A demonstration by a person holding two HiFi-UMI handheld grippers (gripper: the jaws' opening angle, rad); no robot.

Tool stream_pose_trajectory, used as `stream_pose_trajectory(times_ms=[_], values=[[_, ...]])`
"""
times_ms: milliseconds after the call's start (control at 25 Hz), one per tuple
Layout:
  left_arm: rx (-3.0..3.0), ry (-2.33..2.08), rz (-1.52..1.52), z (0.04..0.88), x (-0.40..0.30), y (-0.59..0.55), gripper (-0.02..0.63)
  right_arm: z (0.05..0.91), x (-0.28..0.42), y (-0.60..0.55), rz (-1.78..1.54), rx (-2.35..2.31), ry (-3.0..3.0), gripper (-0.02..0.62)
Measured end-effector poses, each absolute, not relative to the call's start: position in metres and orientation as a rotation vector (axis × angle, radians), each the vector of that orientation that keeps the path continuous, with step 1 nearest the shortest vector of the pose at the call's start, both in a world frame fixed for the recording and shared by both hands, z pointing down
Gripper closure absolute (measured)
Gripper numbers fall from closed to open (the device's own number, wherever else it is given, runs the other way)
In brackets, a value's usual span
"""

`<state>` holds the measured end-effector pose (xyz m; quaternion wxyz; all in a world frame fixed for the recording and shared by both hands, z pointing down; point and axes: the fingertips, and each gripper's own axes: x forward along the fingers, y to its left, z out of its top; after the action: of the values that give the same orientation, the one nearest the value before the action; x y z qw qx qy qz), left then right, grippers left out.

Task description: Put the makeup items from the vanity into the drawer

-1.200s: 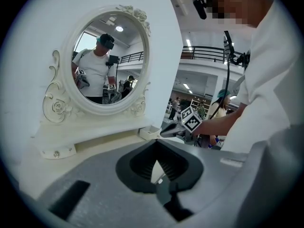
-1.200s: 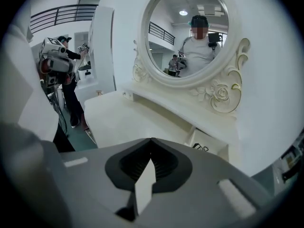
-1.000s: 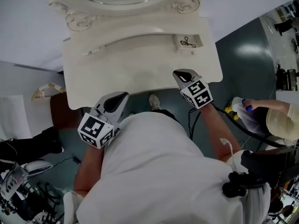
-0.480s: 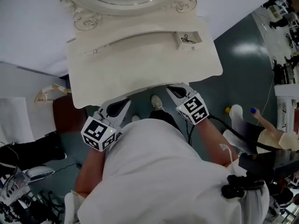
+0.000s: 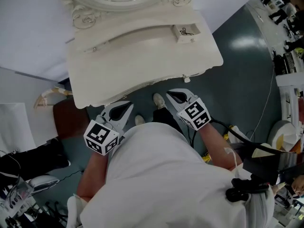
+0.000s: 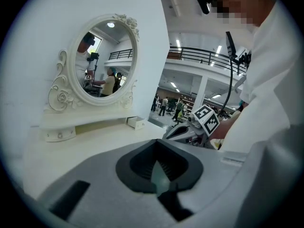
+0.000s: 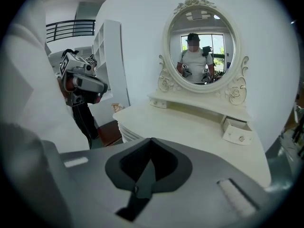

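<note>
white carved vanity table (image 5: 142,65): top bare, no makeup showing | left gripper (image 5: 125,105), right gripper (image 5: 174,97): jaws closed, empty, off the front edge | small white drawer (image 5: 184,39): pulled out, thin black item (image 5: 189,30) inside | step: likely stowing done | next: right gripper reaches over, pushes drawer shut

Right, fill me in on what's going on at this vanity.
A person stands at a white vanity with a gripper in each hand. The left gripper and right gripper are both shut and empty, held in front of the vanity's front edge, touching nothing. The top looks bare of makeup. The small drawer on the shelf stands open, with something thin and dark lying in it.
</note>
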<state>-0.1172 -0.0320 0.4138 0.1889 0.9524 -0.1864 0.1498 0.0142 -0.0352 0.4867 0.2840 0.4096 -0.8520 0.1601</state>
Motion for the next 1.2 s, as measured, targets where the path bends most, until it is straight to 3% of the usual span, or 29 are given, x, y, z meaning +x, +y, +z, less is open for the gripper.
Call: stream_pose_trajectory(times_ms=[1200], values=[[2.68, -0.499, 0.454, 0.429, -0.136, 0.003, 0.606, 0.484, -0.033, -0.001, 0.303, 1.008, -2.305, 0.595]])
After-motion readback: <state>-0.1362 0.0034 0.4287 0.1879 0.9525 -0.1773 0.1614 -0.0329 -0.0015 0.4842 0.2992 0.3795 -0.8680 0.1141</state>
